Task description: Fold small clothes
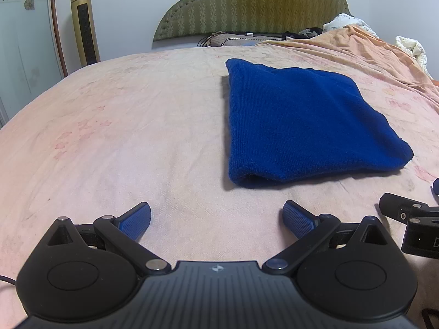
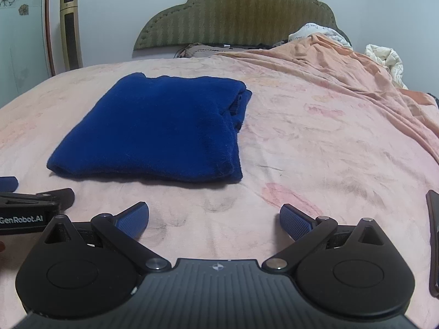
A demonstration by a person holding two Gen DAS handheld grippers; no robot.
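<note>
Left wrist view: left gripper (image 1: 216, 220) with black arms and blue textured pads, jaws spread wide with nothing between them, low over the pink floral bedsheet (image 1: 123, 126)
Right wrist view: right gripper (image 2: 214, 220) of the same build, jaws likewise wide apart and empty, just above the sheet
Garment: folded dark blue knitted garment (image 1: 301, 120) lying flat on the bed as a thick squarish packet, ahead of both grippers and apart from them; it sits right of centre in the left view and left of centre in the right view (image 2: 153, 126)
Garment edges: rounded fold toward the grippers; layered edges bunched at the far right corner in the right view
Between grippers and garment: only bare sheet, lightly creased and stained
Neighbouring tool: part of the right gripper shows at the right edge of the left view; the left gripper's side, marked GenRobot.AI, shows at the left edge of the right view
Right edge, right view: dark flat slim object (image 2: 433, 244) lying on the sheet, cut off by the frame, kind unclear
Far side of bed: rumpled orange blanket (image 2: 343, 71) with white bedding (image 2: 387, 57) behind it
Head of bed: olive green padded headboard (image 1: 252, 2) against a pale wall
Left of bed: tall gold tower fan (image 1: 83, 24) standing by the wall
</note>
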